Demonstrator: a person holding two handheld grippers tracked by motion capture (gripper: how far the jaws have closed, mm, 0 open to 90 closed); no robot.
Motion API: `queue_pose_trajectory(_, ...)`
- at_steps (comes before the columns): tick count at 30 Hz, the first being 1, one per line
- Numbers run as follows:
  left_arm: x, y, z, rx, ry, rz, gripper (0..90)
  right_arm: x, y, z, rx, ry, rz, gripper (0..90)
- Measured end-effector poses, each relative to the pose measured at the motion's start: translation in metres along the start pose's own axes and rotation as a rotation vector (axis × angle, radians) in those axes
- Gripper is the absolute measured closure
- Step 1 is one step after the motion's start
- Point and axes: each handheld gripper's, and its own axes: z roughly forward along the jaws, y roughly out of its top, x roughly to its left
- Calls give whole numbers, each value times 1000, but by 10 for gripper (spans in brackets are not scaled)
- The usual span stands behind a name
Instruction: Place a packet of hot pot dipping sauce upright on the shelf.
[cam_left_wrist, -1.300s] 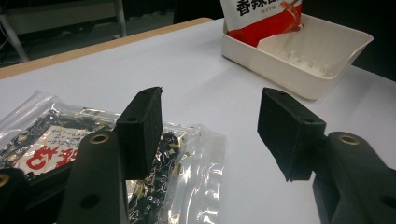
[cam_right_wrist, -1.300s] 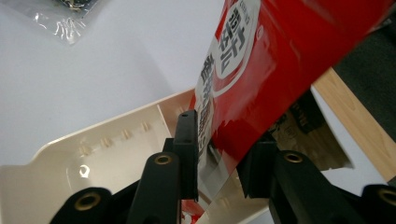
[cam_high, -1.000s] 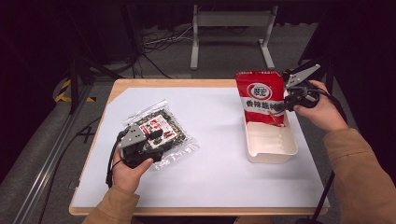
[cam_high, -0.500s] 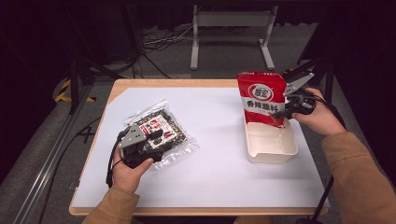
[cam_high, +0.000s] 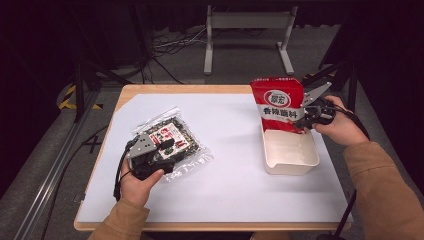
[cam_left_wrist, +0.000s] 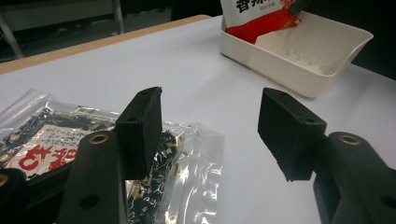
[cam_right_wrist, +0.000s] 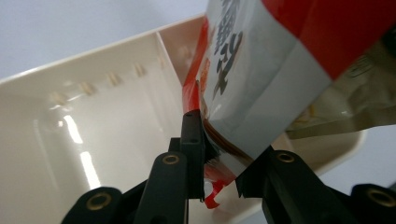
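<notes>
While the right hand-held gripper (cam_high: 306, 119) clamps the red bag's (cam_high: 277, 102) edge over the tray (cam_high: 292, 165), the left hand-held gripper (cam_high: 167, 146) gapes.

We take this for a lab or studio recording space: a wooden table (cam_high: 150, 92) under a white sheet (cam_high: 235, 165) stands in a dark room, with loose cables (cam_high: 170, 47) and a metal stand (cam_high: 247, 30) on grey flooring behind.

Left claw (cam_high: 162, 150) low, jaws apart, empty. Right claw (cam_high: 306, 119) raised, jaws pinched shut.
</notes>
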Motion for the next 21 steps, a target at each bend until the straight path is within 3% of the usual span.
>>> queue_pose_trajectory(8,0,-1,1,0,1,6,405,-5,-6,5,-41,-76,-42,766)
queue_pose_trajectory(21,-1,0,1,2,-1,5,405,-2,-24,19,-66,-68,92,757)
